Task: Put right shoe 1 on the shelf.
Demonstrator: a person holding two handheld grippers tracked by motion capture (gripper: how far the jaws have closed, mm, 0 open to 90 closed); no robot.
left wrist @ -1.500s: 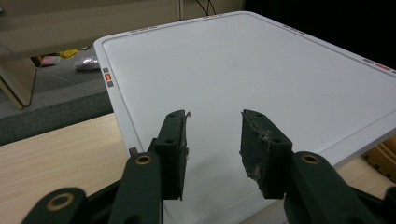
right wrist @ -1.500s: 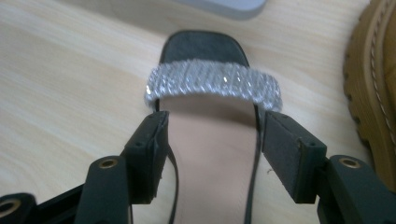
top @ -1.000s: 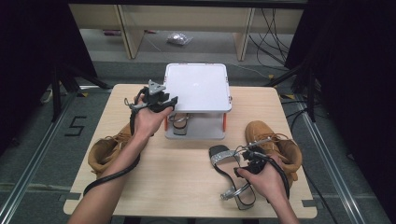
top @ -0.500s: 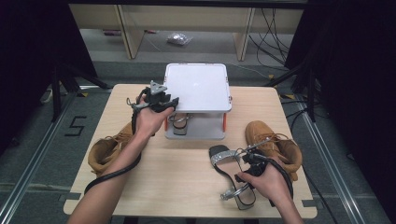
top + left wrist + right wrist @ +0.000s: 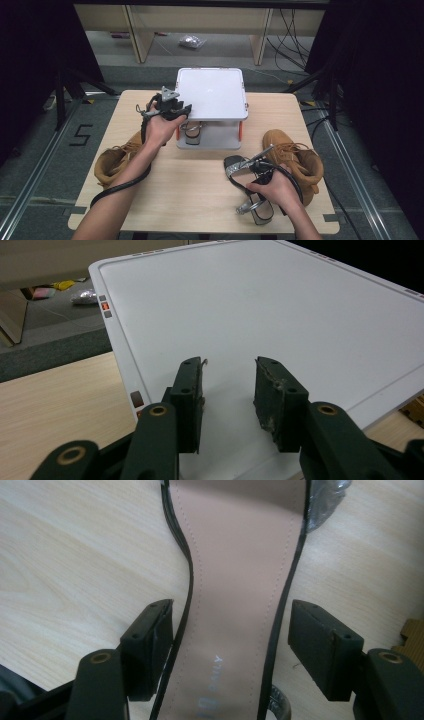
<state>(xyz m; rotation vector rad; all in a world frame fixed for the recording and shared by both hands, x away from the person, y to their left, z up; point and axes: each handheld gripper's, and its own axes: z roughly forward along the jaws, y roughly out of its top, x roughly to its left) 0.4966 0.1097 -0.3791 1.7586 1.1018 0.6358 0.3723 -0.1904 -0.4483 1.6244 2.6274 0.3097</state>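
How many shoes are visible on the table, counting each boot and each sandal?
4: one tan boot at the left edge, another tan boot at the right, one sandal under the right gripper, one sandal beneath the white rack. More may hide there.

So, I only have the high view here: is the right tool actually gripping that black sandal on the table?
Observer: No. In the right gripper view the right tool straddles the sandal without clamping it. Its jaws have just been opening.
Reviewer: Which part sits between them?
Observer: The narrow waist of the beige insole, which has faint printed lettering.
Reviewer: And the left tool?
Observer: The left tool is open with nothing between its pads, above the white shelf top.
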